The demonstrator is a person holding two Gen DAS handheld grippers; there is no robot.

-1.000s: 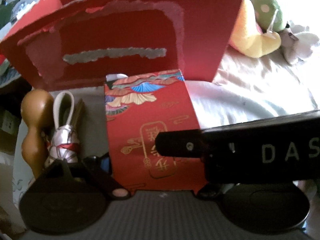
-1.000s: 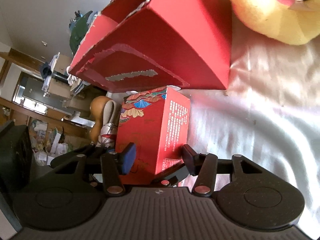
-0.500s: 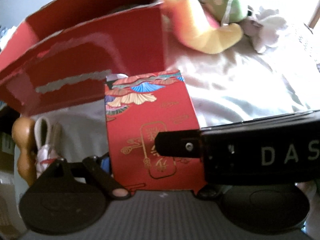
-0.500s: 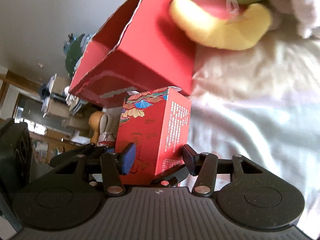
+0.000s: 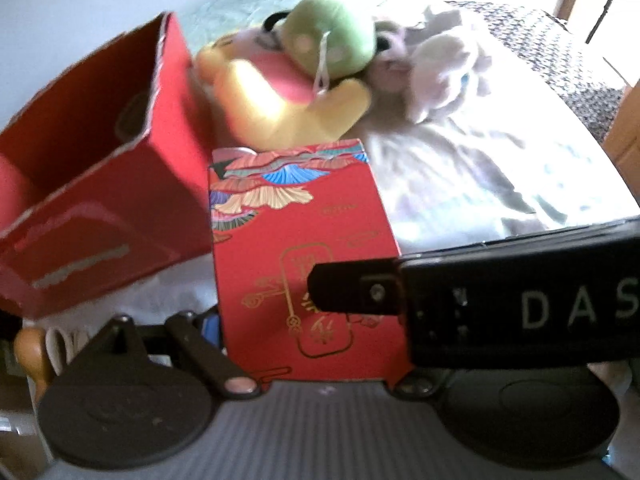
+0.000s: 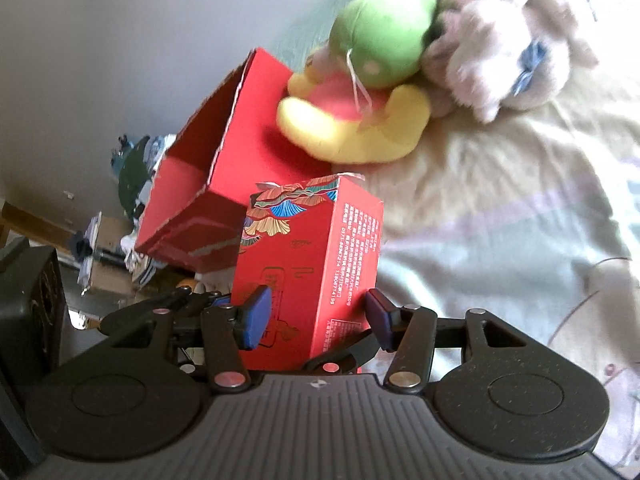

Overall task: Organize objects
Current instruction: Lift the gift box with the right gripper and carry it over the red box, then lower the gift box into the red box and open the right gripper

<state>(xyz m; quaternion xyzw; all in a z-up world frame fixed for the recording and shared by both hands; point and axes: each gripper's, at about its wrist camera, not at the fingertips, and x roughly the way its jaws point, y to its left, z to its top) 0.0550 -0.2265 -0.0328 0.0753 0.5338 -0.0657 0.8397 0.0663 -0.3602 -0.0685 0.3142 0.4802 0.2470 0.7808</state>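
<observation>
Carton: tall, red, gilt lettering on the front, fan pattern along the top edge. Gripped by 2 tongs at once, near its lower end, upright in both wrist views and raised clear of the bed sheet.

Left tongs: spread wide across the carton's broad face. 1 blue pad pressed to the carton's left edge; opposite finger hidden behind a black housing marked "DAS", so contact there cannot be seen. Holding the carton, as far as can be told.

Right tongs: about half spread, closed on the same carton. 1 blue pad flat on the patterned face, the other on the far edge of the side panel printed with white text.

Open red box: just left of the carton and behind it, torn white along the rim, a pale torn strip on its near wall.

Yellow-and-pink plush: behind the carton, touching the open box's right wall. Green plush lying on top of it. Pale fluffy plush behind and to the right of the carton, pressed against the green one.

Brown rounded thing low to the carton's left, mostly cut off; too little visible to say more.
</observation>
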